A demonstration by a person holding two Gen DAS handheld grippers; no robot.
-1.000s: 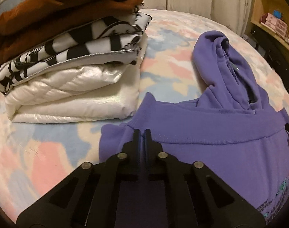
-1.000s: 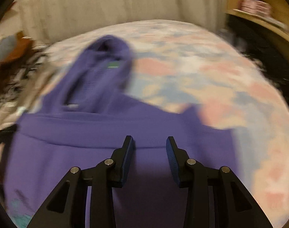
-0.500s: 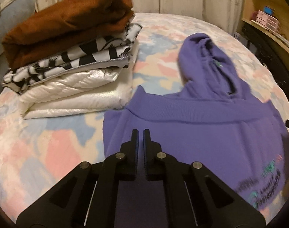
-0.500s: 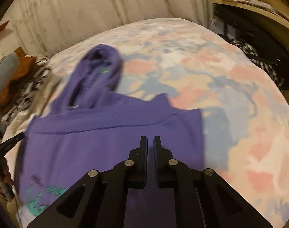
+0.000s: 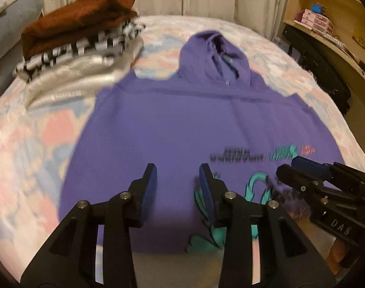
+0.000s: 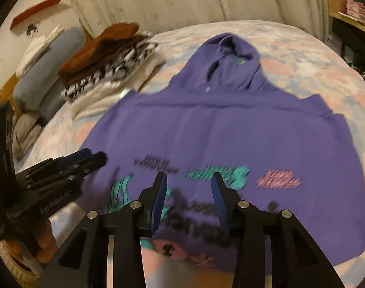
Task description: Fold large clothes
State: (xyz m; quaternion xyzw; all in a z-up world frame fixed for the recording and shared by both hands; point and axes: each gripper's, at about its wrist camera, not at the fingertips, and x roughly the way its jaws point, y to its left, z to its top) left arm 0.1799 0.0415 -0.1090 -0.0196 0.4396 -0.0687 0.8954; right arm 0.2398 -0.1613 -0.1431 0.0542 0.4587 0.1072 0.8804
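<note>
A purple hoodie (image 5: 194, 124) lies flat on the bed, hood pointing away, with teal, pink and black print near its near hem; it also shows in the right wrist view (image 6: 230, 129). Its sleeves are not visible. My left gripper (image 5: 177, 175) is open and empty above the near part of the hoodie. My right gripper (image 6: 188, 182) is open and empty above the printed area. Each gripper shows in the other's view, the right one (image 5: 292, 165) at the lower right and the left one (image 6: 86, 158) at the lower left.
A stack of folded clothes (image 5: 79, 48), brown on striped on white, sits at the far left of the pastel patterned bed (image 5: 26, 144). Grey pillows (image 6: 45, 67) lie beyond it. A wooden shelf (image 5: 326, 24) with boxes stands at the right, dark items below it.
Both grippers have pulled back toward the near hem and risen, so the whole hoodie shows. Both were shut half a second ago and have opened.
</note>
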